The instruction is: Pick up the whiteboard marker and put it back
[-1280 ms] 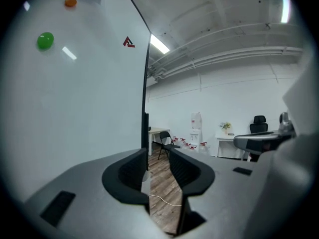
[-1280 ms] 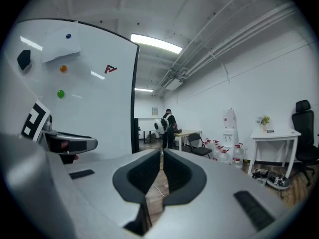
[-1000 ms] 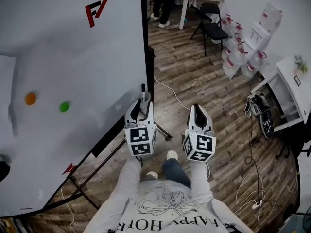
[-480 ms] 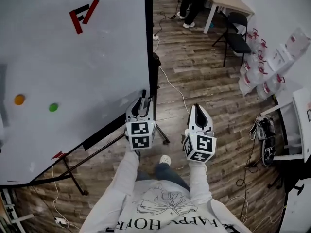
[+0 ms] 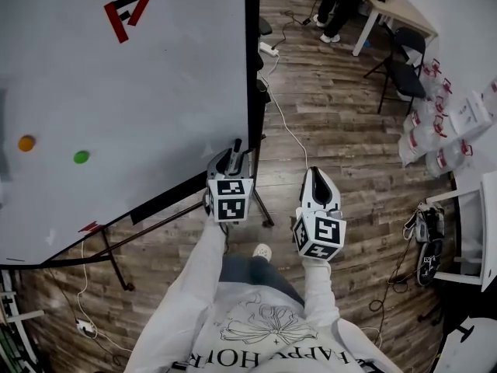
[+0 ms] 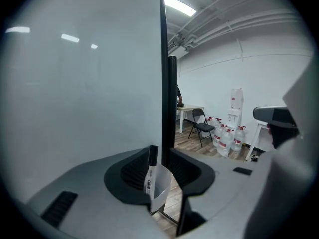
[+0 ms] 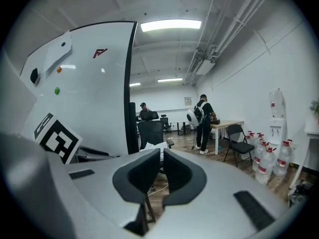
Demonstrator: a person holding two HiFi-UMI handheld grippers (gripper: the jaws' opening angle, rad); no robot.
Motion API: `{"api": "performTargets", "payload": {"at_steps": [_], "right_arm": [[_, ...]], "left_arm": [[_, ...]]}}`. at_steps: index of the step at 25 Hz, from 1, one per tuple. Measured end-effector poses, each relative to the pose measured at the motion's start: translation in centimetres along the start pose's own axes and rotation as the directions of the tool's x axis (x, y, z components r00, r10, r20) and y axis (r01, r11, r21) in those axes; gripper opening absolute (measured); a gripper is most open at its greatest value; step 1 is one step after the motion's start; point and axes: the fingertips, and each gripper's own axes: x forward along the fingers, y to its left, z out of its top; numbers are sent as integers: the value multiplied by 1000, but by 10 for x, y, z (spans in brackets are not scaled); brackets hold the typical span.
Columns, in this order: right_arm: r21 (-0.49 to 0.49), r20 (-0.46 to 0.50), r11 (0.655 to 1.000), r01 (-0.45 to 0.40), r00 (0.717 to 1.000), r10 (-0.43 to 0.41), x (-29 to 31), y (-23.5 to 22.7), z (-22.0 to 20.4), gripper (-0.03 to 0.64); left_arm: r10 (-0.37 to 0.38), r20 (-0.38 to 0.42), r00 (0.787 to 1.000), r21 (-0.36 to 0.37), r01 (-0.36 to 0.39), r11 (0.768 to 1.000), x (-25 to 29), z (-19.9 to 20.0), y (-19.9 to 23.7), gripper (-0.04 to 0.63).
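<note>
A whiteboard marker (image 6: 151, 176) with a white barrel and black cap stands upright between the jaws of my left gripper (image 6: 158, 176), which is shut on it. In the head view the marker's black tip (image 5: 237, 144) sticks out ahead of the left gripper (image 5: 233, 162), close to the lower right corner of the large whiteboard (image 5: 140, 92). The board's black edge (image 6: 163, 68) fills the left gripper view just ahead. My right gripper (image 5: 318, 183) hangs to the right over the wood floor, its jaws (image 7: 160, 171) shut with nothing between them.
The whiteboard stands on black stand legs (image 5: 116, 243) with cables on the floor. A folding chair (image 5: 404, 61) and a table (image 5: 400, 14) are at the far right, with water bottles (image 5: 439, 138) beside them. A person (image 7: 203, 121) stands by the table.
The left gripper with the marker has shifted a little right and up along the board's right edge. My view has swung, and the board now fills more of the left.
</note>
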Motion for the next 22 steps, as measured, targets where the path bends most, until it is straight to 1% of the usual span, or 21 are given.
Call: {"api": "performTargets", "payload": {"at_steps": [3, 12, 15, 18, 22], "right_arm": [[1, -10, 1000, -10, 1000, 10, 7, 0, -3, 6], [4, -31, 1000, -8, 999, 9, 28, 0, -4, 6], [8, -37, 1000, -8, 999, 8, 33, 1, -5, 6], [9, -42, 1000, -11, 999, 11, 36, 3, -6, 6], [6, -45, 1000, -17, 999, 17, 40, 6, -7, 6]], "left_arm": [[20, -23, 1000, -1, -20, 1000, 9, -3, 4, 126], [27, -59, 998, -24, -29, 999, 31, -7, 6, 126], [50, -68, 996, -9, -50, 999, 33, -8, 8, 126], [61, -106, 992, 10, -60, 998, 35, -12, 9, 126], [75, -154, 985, 3, -76, 997, 37, -19, 12, 123]]}}
